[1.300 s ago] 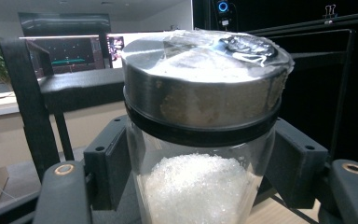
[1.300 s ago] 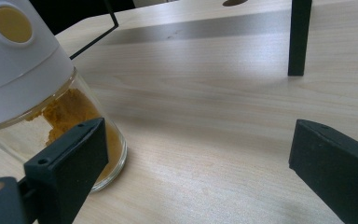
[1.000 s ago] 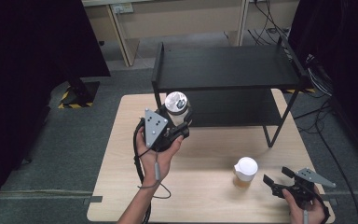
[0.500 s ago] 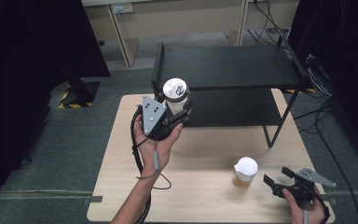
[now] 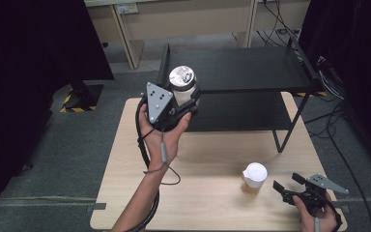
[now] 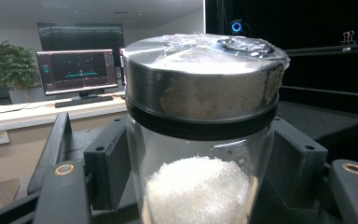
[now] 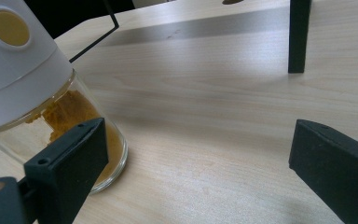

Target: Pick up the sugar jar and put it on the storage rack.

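Note:
A glass jar (image 5: pixel 183 82) with a silver metal lid and white crystals inside is held upright in the air, in front of the left end of the black shelf rack (image 5: pixel 251 67). My left gripper (image 5: pixel 185 100) is shut on its glass body; in the left gripper view the jar (image 6: pixel 200 116) stands between the two black pads (image 6: pixel 109 158). A second jar (image 5: pixel 254 178), with a white cap and orange powder, stands on the table at the front right. My right gripper (image 5: pixel 287 185) rests just to the right of it, open. In the right gripper view that jar (image 7: pixel 23 70) stands behind the left jaw.
The two-level black rack stands on the far half of the light wooden table (image 5: pixel 212 159); one of its thin legs (image 7: pixel 299 35) stands ahead of my right gripper. Grey carpet surrounds the table. A desk with monitors (image 6: pixel 77 70) is far off behind the left jar.
My left hand has lifted the silver-lidded jar upward and a little toward the rack's top shelf. The right gripper and the white-capped jar have stayed put.

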A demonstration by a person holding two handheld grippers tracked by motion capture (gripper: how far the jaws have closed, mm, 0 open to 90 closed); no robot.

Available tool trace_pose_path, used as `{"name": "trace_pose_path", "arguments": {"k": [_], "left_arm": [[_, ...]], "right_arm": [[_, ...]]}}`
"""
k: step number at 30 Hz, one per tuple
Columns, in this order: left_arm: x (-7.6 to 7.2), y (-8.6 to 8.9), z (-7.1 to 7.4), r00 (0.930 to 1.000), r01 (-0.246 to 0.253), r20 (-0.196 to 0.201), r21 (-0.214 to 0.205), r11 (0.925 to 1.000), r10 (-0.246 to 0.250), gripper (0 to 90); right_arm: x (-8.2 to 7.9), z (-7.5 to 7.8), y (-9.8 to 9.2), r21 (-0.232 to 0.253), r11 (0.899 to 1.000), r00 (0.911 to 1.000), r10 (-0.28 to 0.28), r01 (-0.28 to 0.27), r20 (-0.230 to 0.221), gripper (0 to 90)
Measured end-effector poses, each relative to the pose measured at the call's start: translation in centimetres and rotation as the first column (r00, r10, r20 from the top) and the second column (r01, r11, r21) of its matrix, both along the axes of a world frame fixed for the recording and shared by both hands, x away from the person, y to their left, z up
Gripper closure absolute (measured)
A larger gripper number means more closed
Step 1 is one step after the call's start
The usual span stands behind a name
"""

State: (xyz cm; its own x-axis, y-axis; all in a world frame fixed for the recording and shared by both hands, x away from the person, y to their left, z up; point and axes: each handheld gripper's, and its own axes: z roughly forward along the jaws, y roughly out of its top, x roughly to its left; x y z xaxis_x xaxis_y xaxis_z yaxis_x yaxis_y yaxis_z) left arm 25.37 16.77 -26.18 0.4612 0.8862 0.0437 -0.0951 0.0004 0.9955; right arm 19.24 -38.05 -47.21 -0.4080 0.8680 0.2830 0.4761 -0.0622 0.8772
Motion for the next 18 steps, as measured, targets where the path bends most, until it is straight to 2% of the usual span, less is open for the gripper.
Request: {"name": "trace_pose_path", "arguments": {"k": [2, 18], "left_arm": [[0.4, -0.4, 0.7, 1.0000, -0.009, 0.001, -0.003, 1.0000, 0.009, 30.8], [2.5, -1.4, 2.5, 0.9977, -0.065, -0.018, 0.012, 0.9978, 0.065, 30.9]], "right_arm": [[0.0, 0.0, 0.0, 0.002, 1.000, 1.0000, 0.000, 0.000, 0.000, 4.9], [0.1, 0.0, -0.1, 0.010, 1.000, 1.0000, 0.000, 0.000, -0.008, 4.9]]}}
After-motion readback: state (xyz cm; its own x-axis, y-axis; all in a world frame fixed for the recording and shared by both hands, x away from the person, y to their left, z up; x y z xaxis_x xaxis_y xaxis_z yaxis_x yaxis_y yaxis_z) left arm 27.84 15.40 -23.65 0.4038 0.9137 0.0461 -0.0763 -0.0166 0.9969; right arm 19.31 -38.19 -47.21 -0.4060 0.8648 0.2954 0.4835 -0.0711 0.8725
